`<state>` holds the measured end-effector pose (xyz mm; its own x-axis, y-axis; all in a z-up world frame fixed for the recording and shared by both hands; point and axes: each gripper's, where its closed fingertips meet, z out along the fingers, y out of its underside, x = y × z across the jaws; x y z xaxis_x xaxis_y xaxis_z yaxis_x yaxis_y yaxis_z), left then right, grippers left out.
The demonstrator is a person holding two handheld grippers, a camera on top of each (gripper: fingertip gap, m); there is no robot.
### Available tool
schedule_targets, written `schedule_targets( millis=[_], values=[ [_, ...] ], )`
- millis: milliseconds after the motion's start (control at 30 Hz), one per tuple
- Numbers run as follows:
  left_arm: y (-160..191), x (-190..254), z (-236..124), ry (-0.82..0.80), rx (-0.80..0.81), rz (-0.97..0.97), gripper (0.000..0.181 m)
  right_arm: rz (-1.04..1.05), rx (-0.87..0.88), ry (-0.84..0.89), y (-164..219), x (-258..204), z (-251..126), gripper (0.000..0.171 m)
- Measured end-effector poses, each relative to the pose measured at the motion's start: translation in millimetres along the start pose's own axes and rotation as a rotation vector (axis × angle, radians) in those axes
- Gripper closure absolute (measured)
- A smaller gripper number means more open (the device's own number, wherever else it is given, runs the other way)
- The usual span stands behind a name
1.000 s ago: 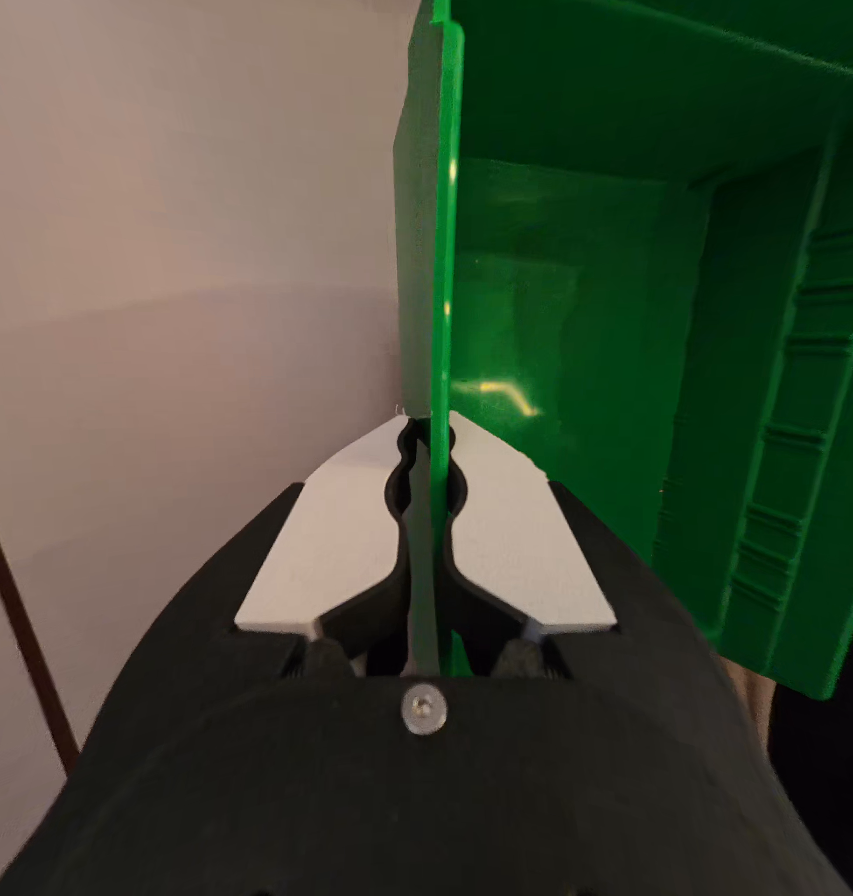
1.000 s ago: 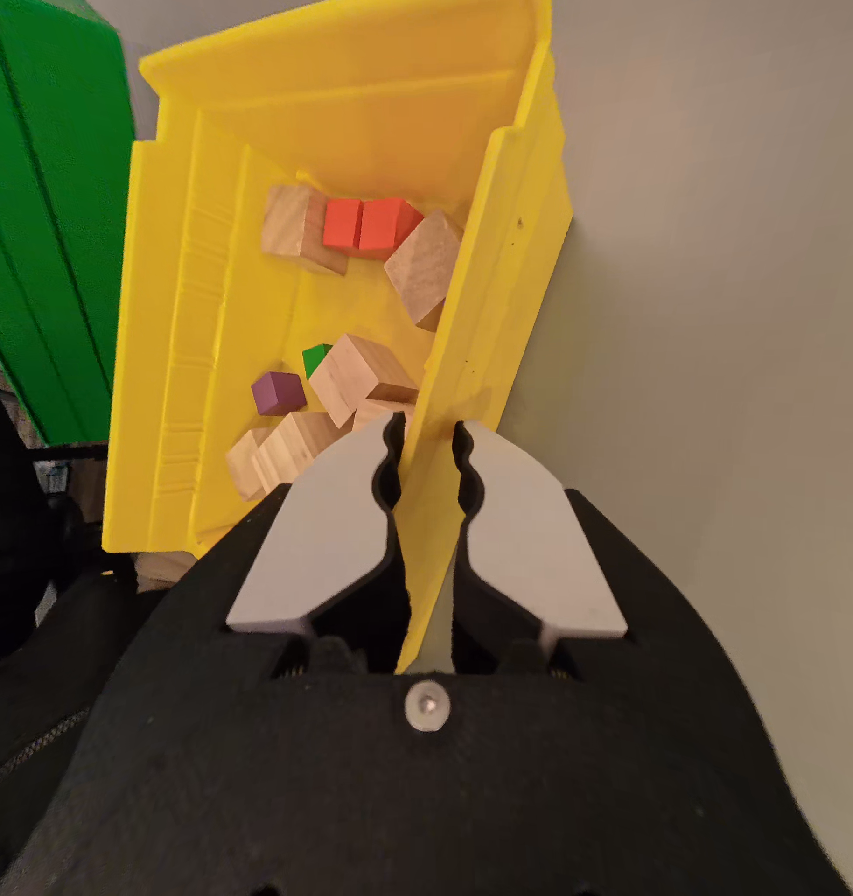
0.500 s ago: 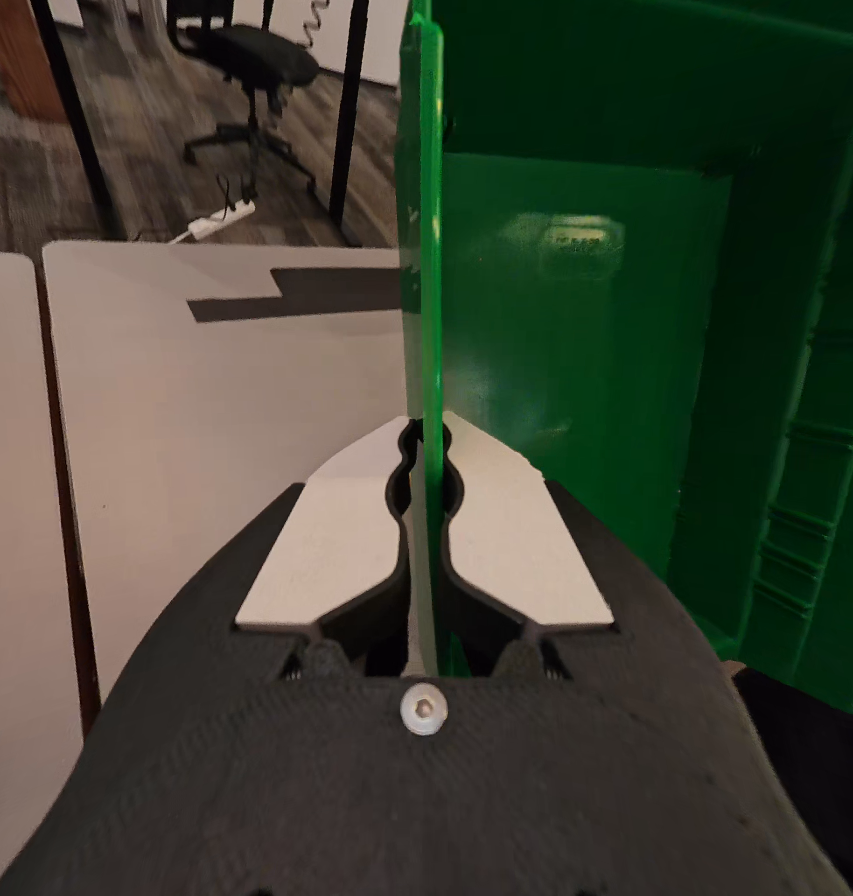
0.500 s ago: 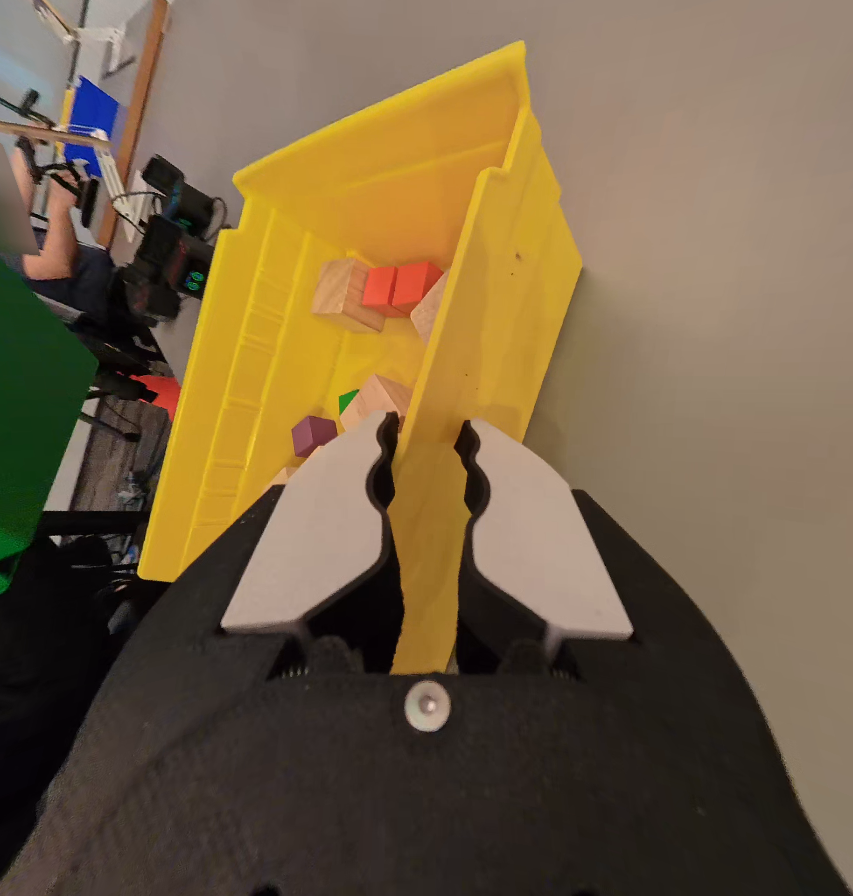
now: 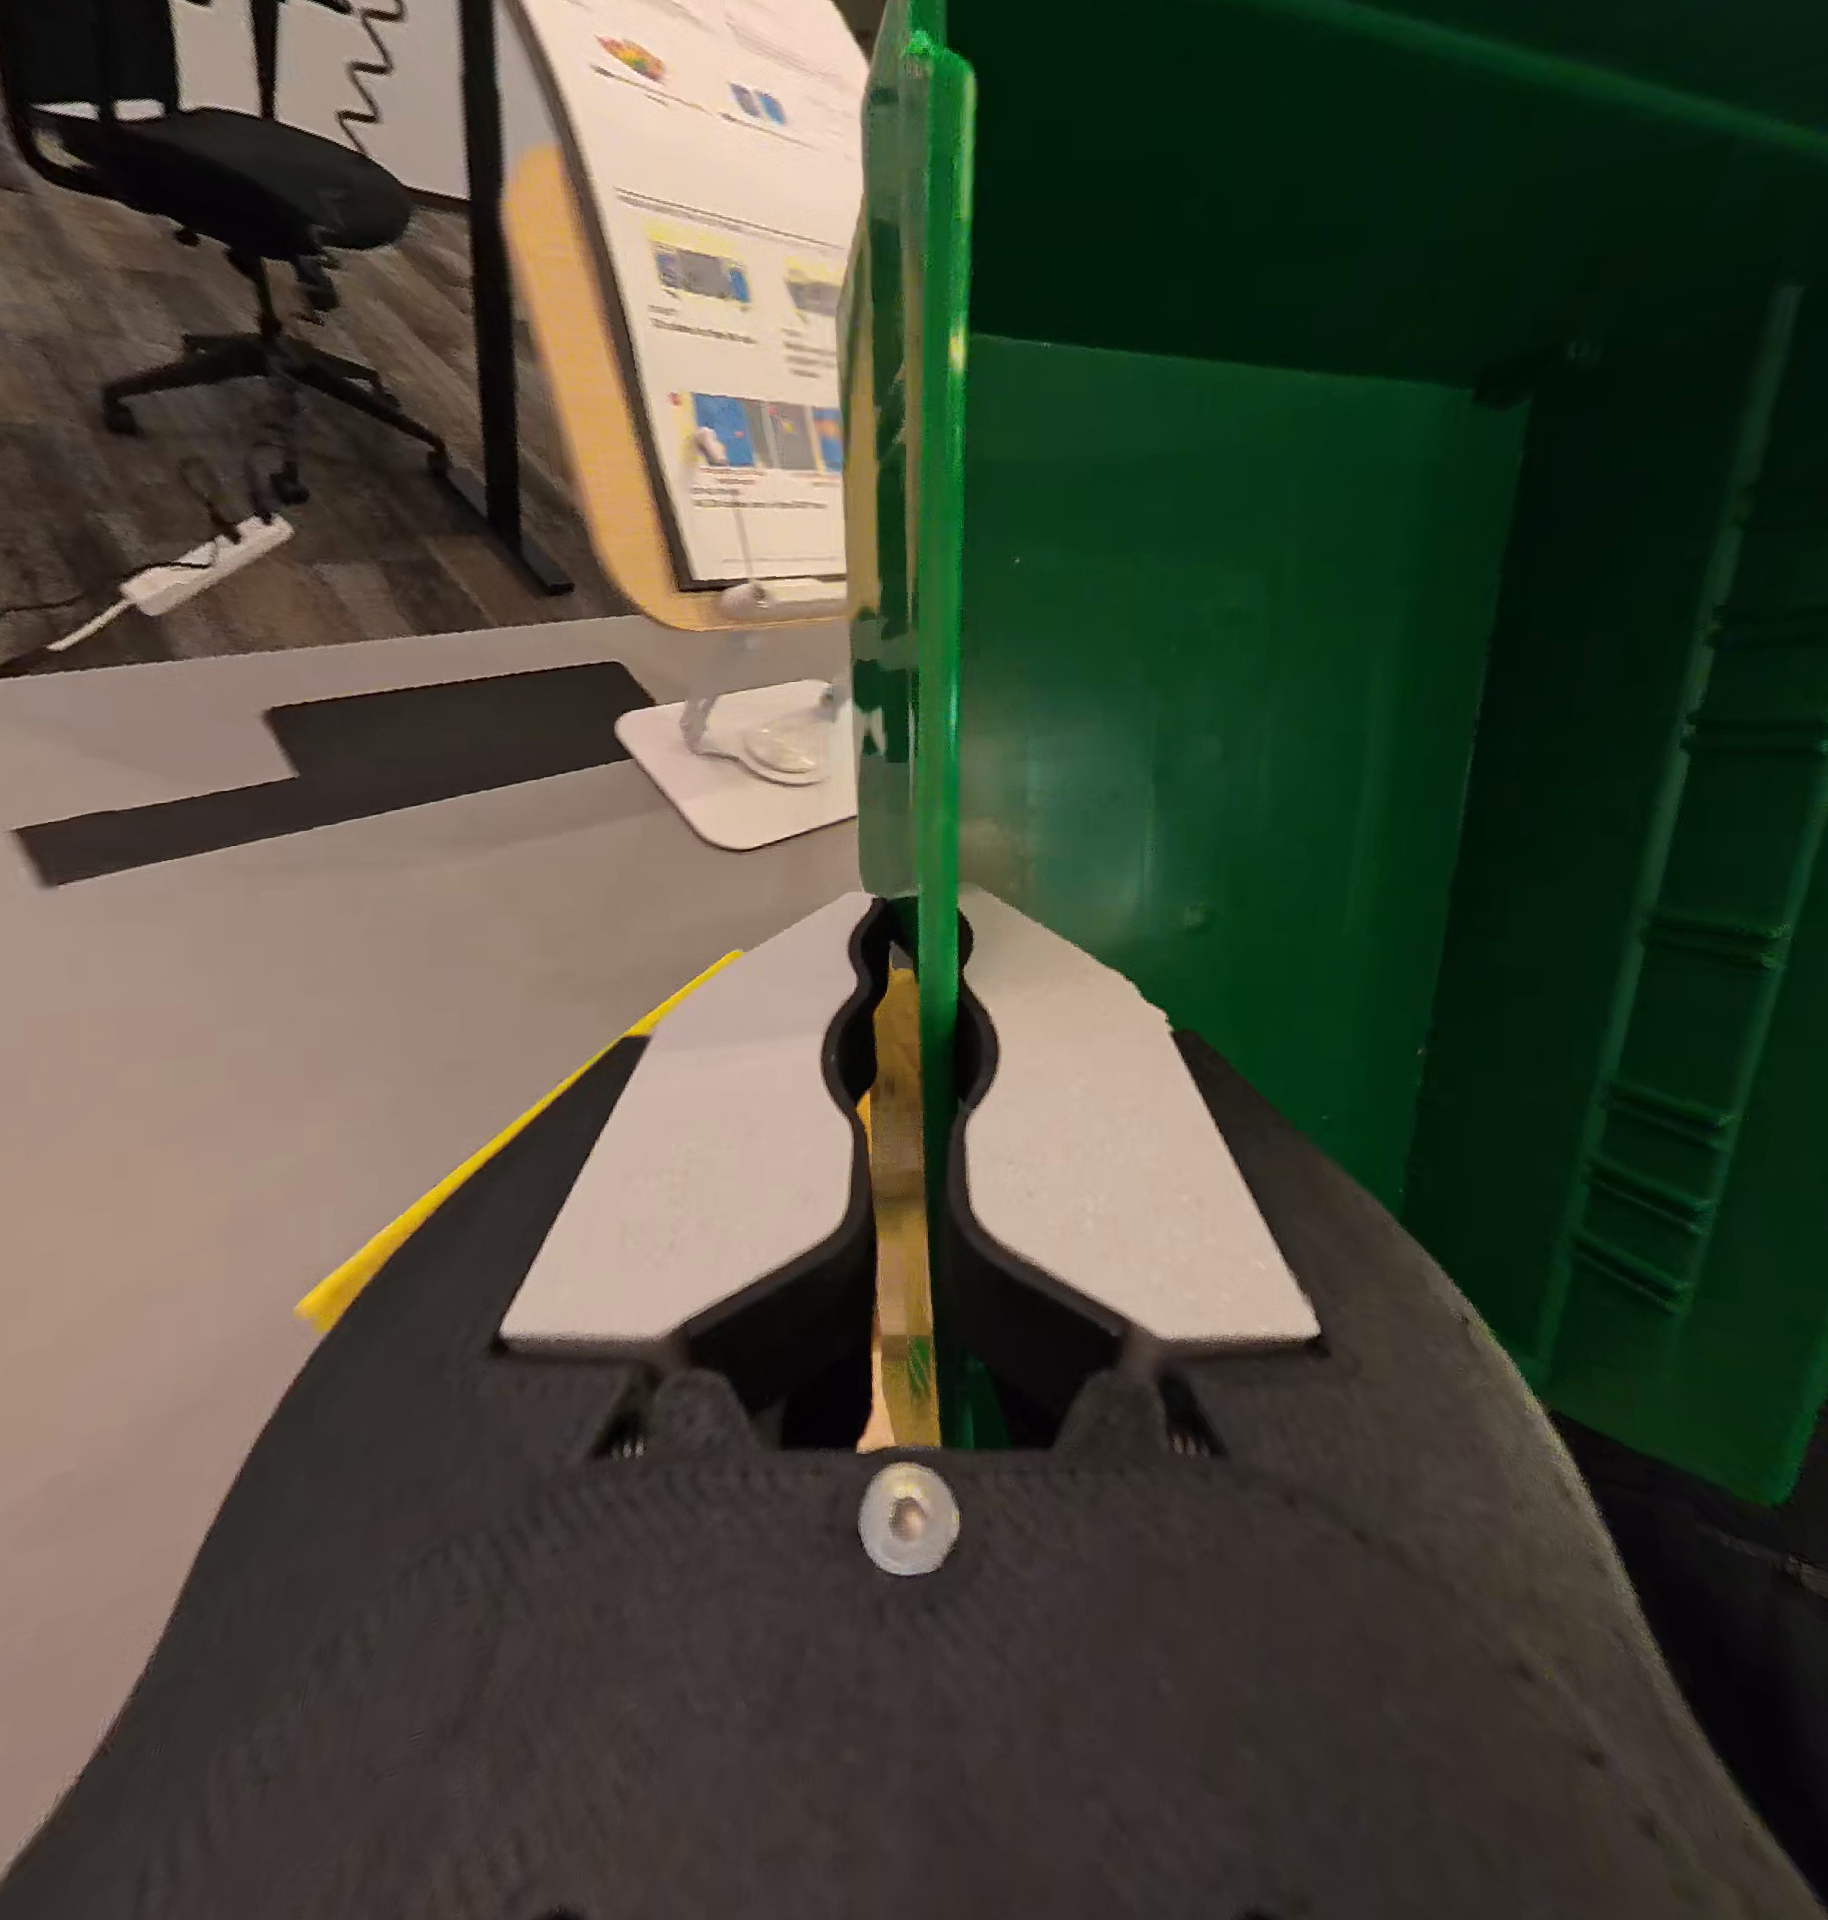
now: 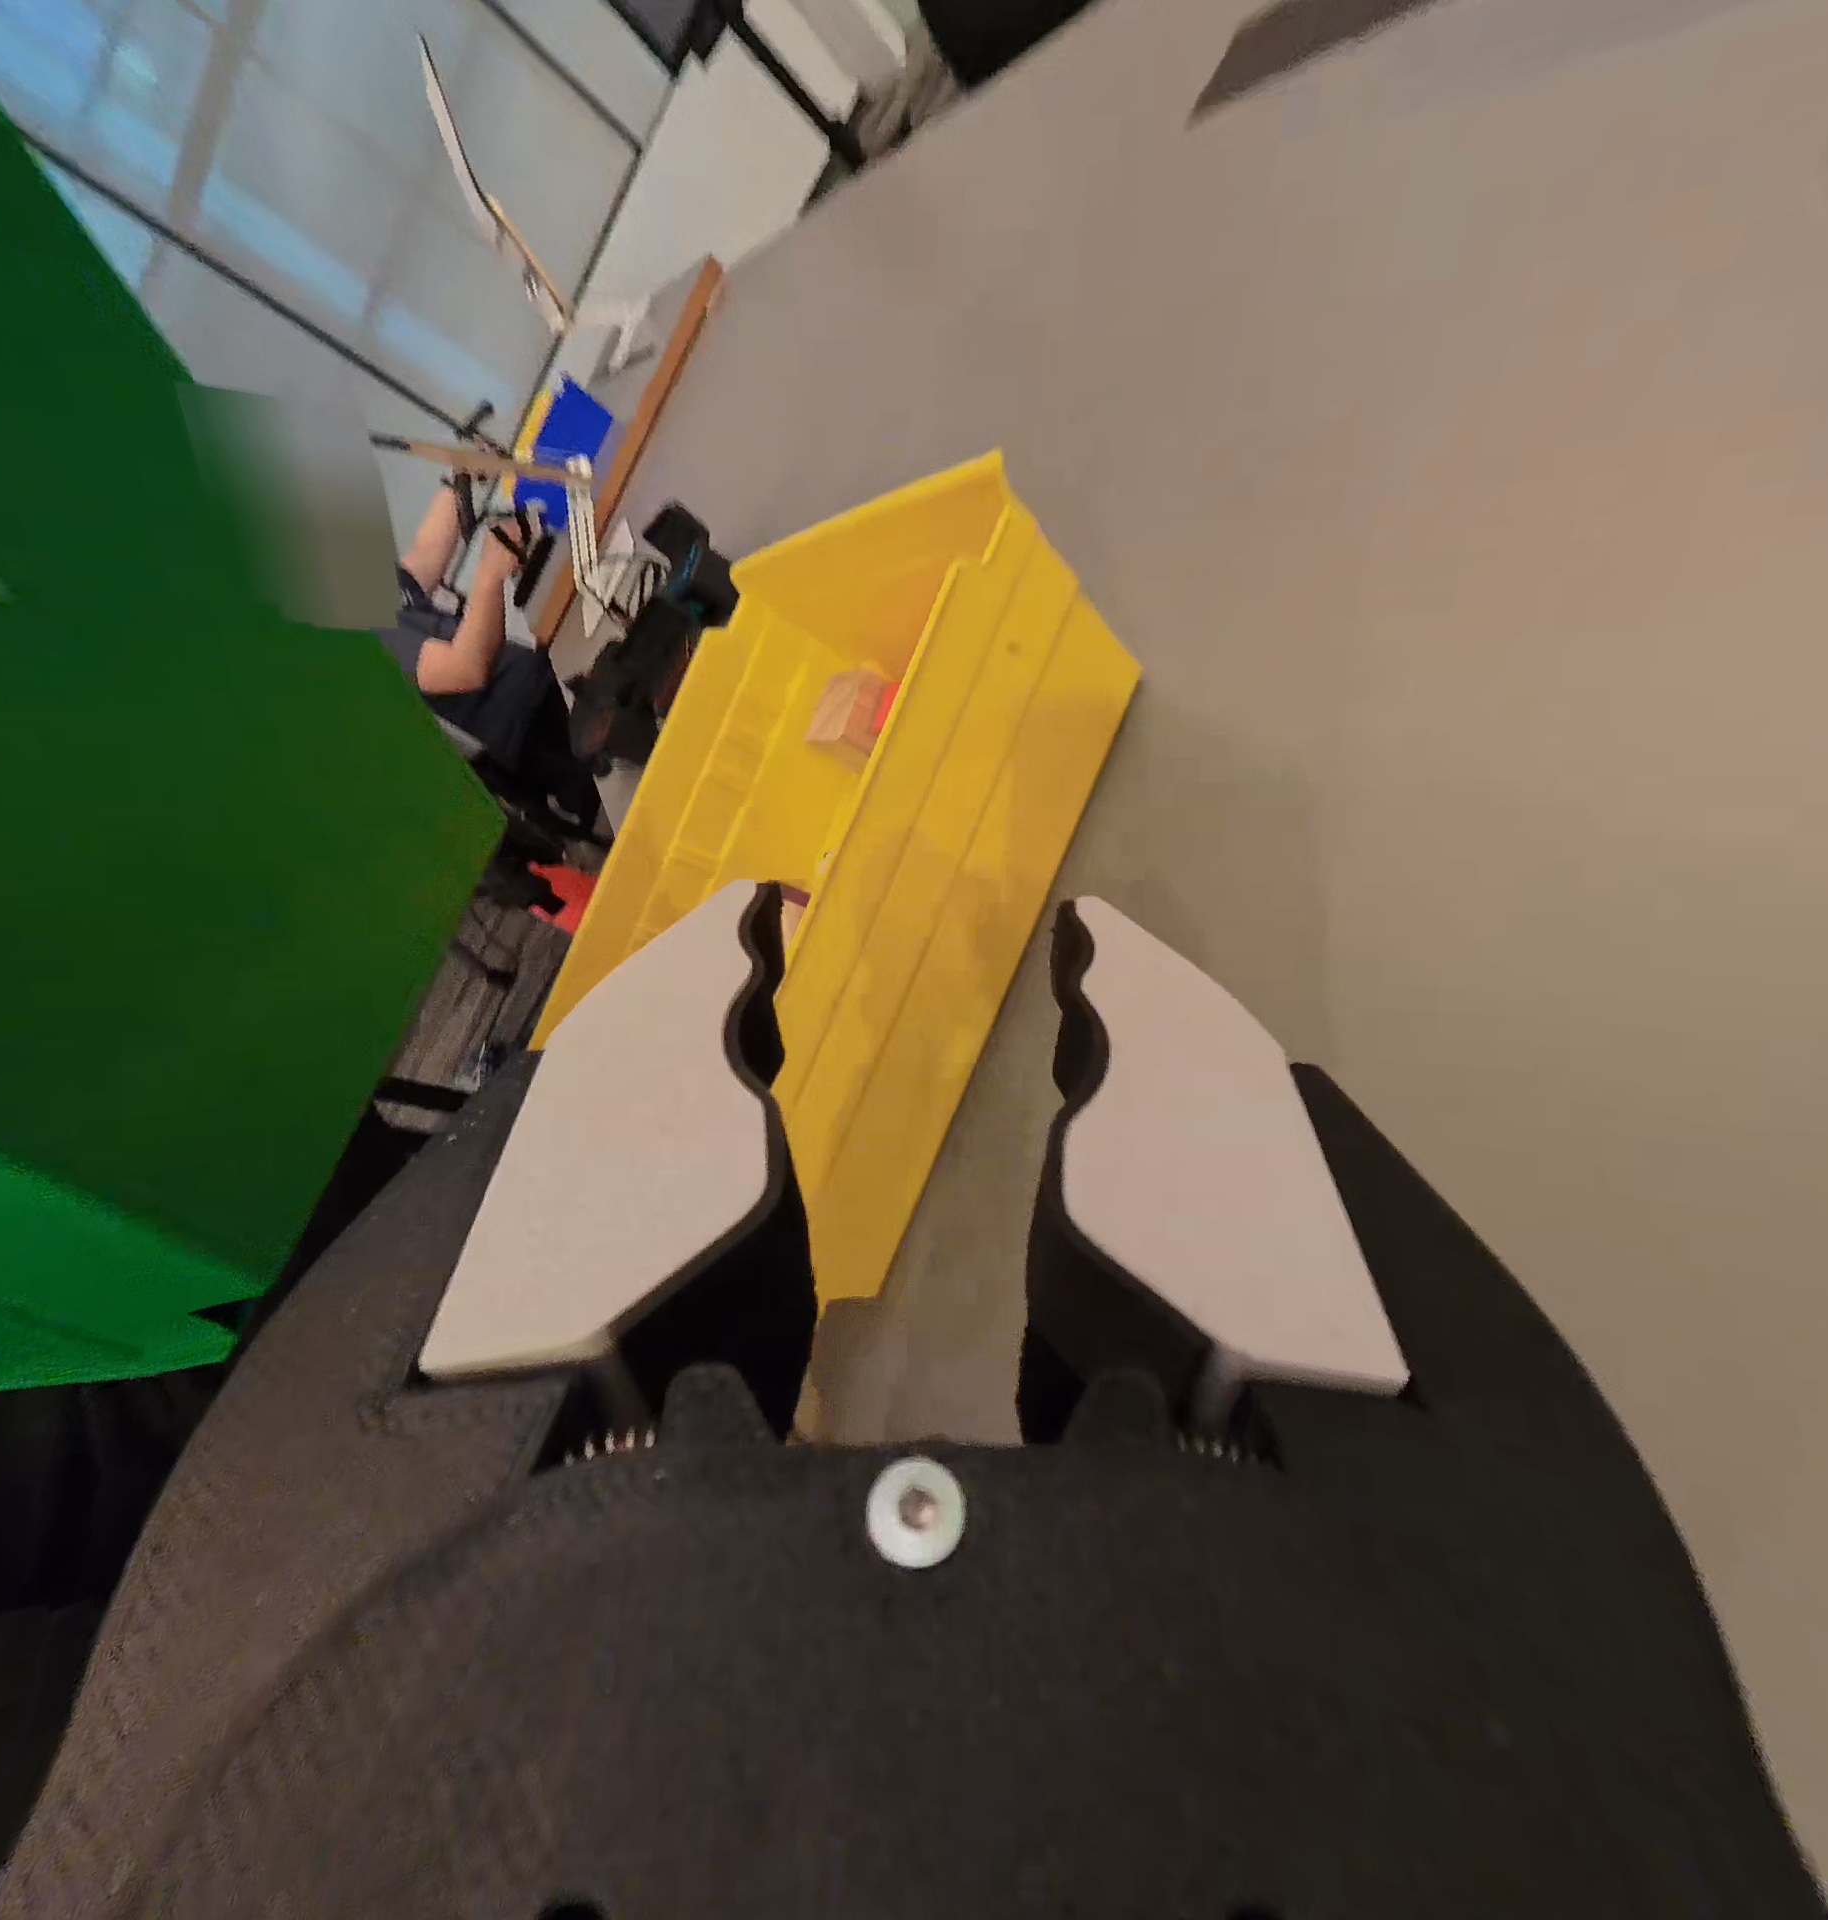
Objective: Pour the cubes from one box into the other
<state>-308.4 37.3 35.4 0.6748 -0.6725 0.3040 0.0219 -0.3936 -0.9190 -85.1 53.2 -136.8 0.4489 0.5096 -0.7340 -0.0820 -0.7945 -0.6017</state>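
My left gripper (image 5: 915,935) is shut on the side wall of the green box (image 5: 1253,727), which it holds up off the table; its inside looks empty. The green box also fills the left of the right wrist view (image 6: 162,831). My right gripper (image 6: 915,914) is open, its jaws spread on either side of the side wall of the yellow box (image 6: 920,935), which rests on the grey table (image 6: 1461,727). A wooden cube (image 6: 842,717) and a red cube (image 6: 886,707) show inside the yellow box; its wall hides the rest. A yellow edge (image 5: 494,1153) shows beside the left gripper.
A white stand base (image 5: 744,769) and a leaning poster board (image 5: 723,312) lie beyond the green box. Black tape (image 5: 349,758) marks the table. An office chair (image 5: 245,229) stands on the floor. A person (image 6: 463,644) sits at a far desk.
My right gripper has opened and let go of the yellow box wall, and the box now rests on the table. The left gripper has tilted up, still holding the green box.
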Motion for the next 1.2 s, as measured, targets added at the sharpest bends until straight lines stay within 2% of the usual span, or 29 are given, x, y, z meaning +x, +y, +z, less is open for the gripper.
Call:
schedule_targets(
  millis=[200,333,567,700,833,1133,1200],
  values=[
    [12,67,89,0.165,-0.021,-0.052,0.174,0.044,0.239,0.090,-43,44,-117,0.128],
    [31,107,139,0.275,-0.031,-0.147,0.174,0.098,0.364,0.113,-58,71,-179,0.130],
    [87,130,200,0.311,-0.132,-0.278,0.174,0.132,0.443,0.186,-62,108,-235,0.133],
    [124,126,221,0.272,-0.203,-0.323,0.173,0.138,0.426,0.257,-59,123,-249,0.136],
    [154,121,237,0.225,-0.259,-0.389,0.171,0.171,0.433,0.246,-56,129,-252,0.136],
    [168,127,244,0.141,-0.313,-0.371,0.161,0.151,0.297,0.247,-43,126,-217,0.133],
    [172,138,249,0.160,-0.309,-0.399,0.158,0.164,0.260,0.299,-36,136,-215,0.143]
  ],
)
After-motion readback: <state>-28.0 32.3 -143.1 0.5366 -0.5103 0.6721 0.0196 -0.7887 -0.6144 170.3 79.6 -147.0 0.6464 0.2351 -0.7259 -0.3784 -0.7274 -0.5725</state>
